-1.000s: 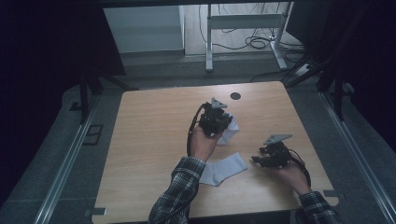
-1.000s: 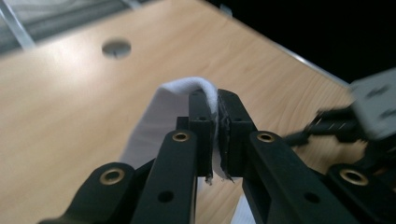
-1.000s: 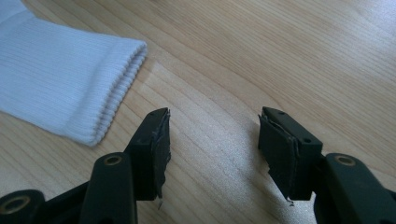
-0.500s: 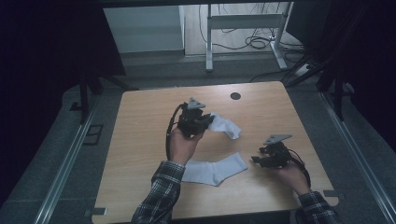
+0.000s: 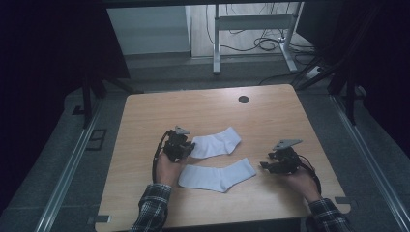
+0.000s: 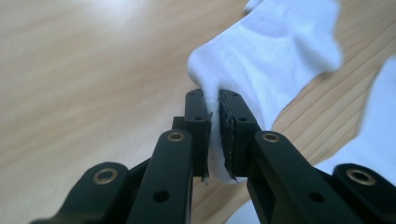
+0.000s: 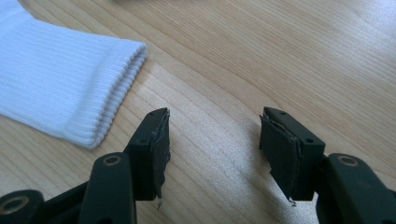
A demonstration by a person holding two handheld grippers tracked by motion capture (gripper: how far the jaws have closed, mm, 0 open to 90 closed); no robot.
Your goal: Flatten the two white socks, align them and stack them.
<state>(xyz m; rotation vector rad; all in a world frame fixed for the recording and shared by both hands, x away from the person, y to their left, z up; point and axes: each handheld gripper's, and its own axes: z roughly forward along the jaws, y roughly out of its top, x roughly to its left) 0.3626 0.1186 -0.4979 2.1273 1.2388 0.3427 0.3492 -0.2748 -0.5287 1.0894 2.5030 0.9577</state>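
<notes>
Upper sock: a white sock [image 5: 216, 143] lay flat near the middle of the tabletop, cuff end pointing to the far right, toe end at the left gripper. Up close [image 6: 275, 56] its fabric was bunched into a fold where it was pinched.

Lower sock: a second white sock [image 5: 217, 176] lay just nearer the person, close beside the first but apart from it, its ribbed cuff [image 7: 109, 100] toward the right gripper.

Left gripper: the left gripper [image 5: 178, 145] sat at the toe end of the upper sock. In its own view [image 6: 212, 135] the jaws were nearly closed, clamping a fold of white cloth between the pads, low over the wood.

Right gripper: the right gripper [image 5: 282, 160] rested at the right side of the tabletop, near the lower sock's cuff but not touching it. In its own view [image 7: 212, 149] the jaws stood wide apart with bare wood between them.

Hands: both came in from the near edge in plaid sleeves, the left hand [image 5: 168, 169] and the right hand [image 5: 300, 179] each wrapped round a gripper.

Tabletop: pale wood [image 5: 203, 108], with a round dark hole [image 5: 243, 99] near the far edge.

Beyond: grey floor [image 5: 159, 72], a white frame's legs [image 5: 251, 34] and loose cables [image 5: 263, 44].
</notes>
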